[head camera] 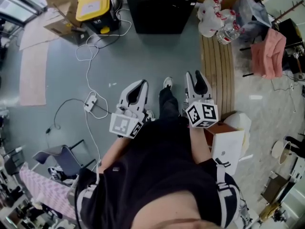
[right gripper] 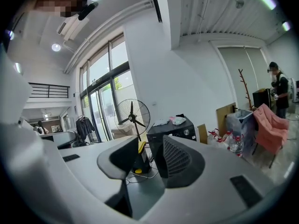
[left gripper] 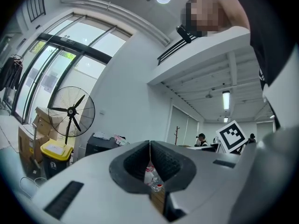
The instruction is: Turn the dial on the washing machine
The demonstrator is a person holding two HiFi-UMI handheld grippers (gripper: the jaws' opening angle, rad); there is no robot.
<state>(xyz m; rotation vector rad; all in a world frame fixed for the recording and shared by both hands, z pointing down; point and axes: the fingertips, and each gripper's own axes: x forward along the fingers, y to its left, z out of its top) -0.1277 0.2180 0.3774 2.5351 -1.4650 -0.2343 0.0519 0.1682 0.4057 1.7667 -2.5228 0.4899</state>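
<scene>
A black washing machine (head camera: 159,8) stands at the far end of the grey floor, a few steps ahead of the person. In the right gripper view it (right gripper: 180,127) shows past the jaws, with a small round dial (right gripper: 187,132) on its front panel. My left gripper (head camera: 139,86) hangs over the floor at waist height, its tips touching and nothing between them (left gripper: 150,143). To the right, my right gripper (head camera: 194,78) is level with it, its jaws apart and empty (right gripper: 148,146). Both grippers are far from the machine.
A yellow-lidded bin (head camera: 95,6) and cardboard boxes (head camera: 62,4) stand left of the machine. Cables (head camera: 88,66) and a power strip (head camera: 90,101) lie on the floor at left. A slatted wooden bench (head camera: 218,66), bags of bottles (head camera: 214,13) and a pink chair (head camera: 269,51) are at right.
</scene>
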